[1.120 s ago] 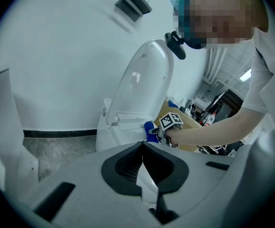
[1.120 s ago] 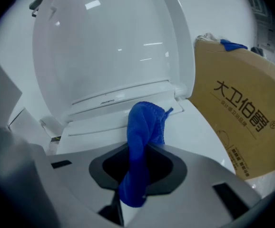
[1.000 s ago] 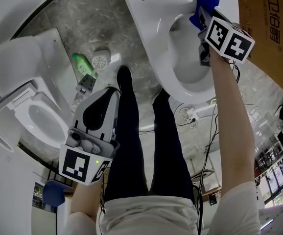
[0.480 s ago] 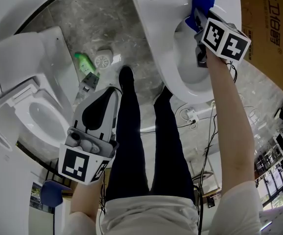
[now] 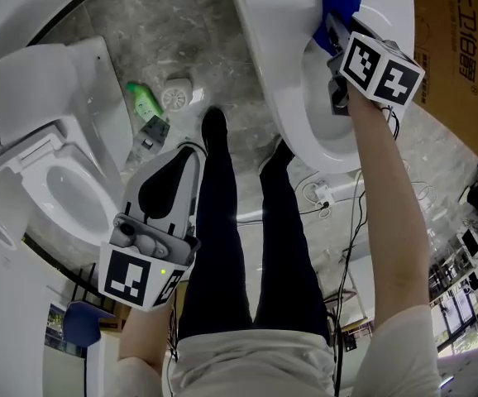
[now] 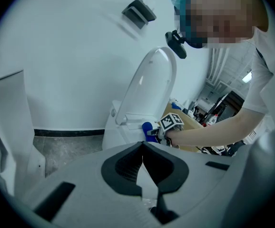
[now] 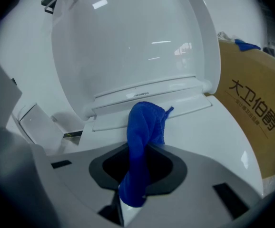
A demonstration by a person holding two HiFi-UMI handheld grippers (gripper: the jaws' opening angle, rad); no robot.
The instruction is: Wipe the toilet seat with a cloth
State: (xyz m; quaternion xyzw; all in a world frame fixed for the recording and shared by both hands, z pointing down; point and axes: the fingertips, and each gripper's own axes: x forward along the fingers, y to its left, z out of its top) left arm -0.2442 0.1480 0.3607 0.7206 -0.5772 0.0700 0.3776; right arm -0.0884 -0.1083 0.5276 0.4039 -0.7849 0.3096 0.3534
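My right gripper (image 5: 332, 25) is shut on a blue cloth (image 5: 341, 0), which presses on the back of the white toilet seat (image 5: 289, 98) near the hinge. In the right gripper view the blue cloth (image 7: 143, 146) sticks out from between the jaws onto the toilet seat (image 7: 209, 132), below the raised lid (image 7: 128, 42). My left gripper (image 5: 169, 190) hangs low beside the person's legs, shut and holding nothing. In the left gripper view its jaws (image 6: 142, 167) stand closed together, with the toilet (image 6: 137, 113) and the right gripper (image 6: 168, 123) beyond.
A second toilet (image 5: 49, 197) stands at the left. A green bottle (image 5: 144, 102) and a round white drain cover (image 5: 176, 96) lie on the grey floor. A brown cardboard box (image 5: 458, 64) stands right of the toilet. Cables (image 5: 330, 197) trail on the floor.
The right gripper with the cloth has slid slightly along the seat's back rim, and the view has shifted so that the toilet sits further right in the frame. The left gripper has not moved.
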